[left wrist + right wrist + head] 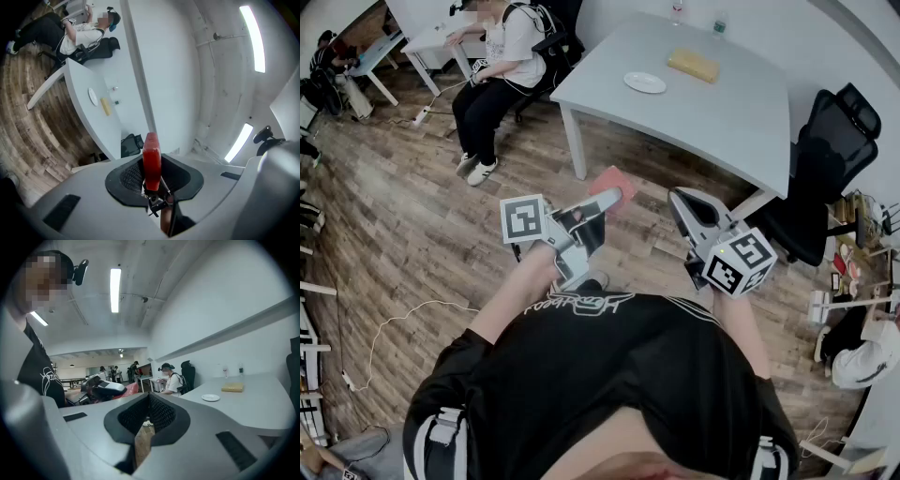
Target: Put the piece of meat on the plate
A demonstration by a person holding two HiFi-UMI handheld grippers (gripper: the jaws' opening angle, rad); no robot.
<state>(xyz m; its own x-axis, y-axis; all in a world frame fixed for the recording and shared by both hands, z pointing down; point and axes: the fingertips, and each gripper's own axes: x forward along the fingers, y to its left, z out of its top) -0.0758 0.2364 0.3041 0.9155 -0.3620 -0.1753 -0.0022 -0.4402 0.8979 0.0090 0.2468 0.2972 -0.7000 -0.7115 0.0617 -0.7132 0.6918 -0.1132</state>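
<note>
Out on the wood floor (pixel 422 216), well short of the table (pixel 722 112), I have the left tool (pixel 592 214) pinching the piece of meat (pixel 151 154). The red slab stands edge-on between the pads and pokes out well past the tips. The right tool (pixel 149 401) hangs beside it with its jaws pressed together on nothing. The plate (pixel 645 82) sits bare on the table, nearer the left edge as the head view shows it, with a yellow block (pixel 693 65) near it toward the far edge. The carry looks to be the step in hand, with the placing not yet done. My main worry is the hold: as far as I can judge, only the lower end of the slab is caught, so a jolt on the way over, or a quick tilt of the wrist, could let the meat swing or slide out and land on the floor. At the table I must reach in over the near edge, and a low approach could knock the tool or the meat's free end against that edge. Letting go too early or off-centre would leave the meat hanging over the plate's rim or lying on the bare table, and a wide swing could nudge the yellow block. The office chair (pixel 825 159) by the near right corner crowds that side, so I judge the idle right tool could catch on it.
</note>
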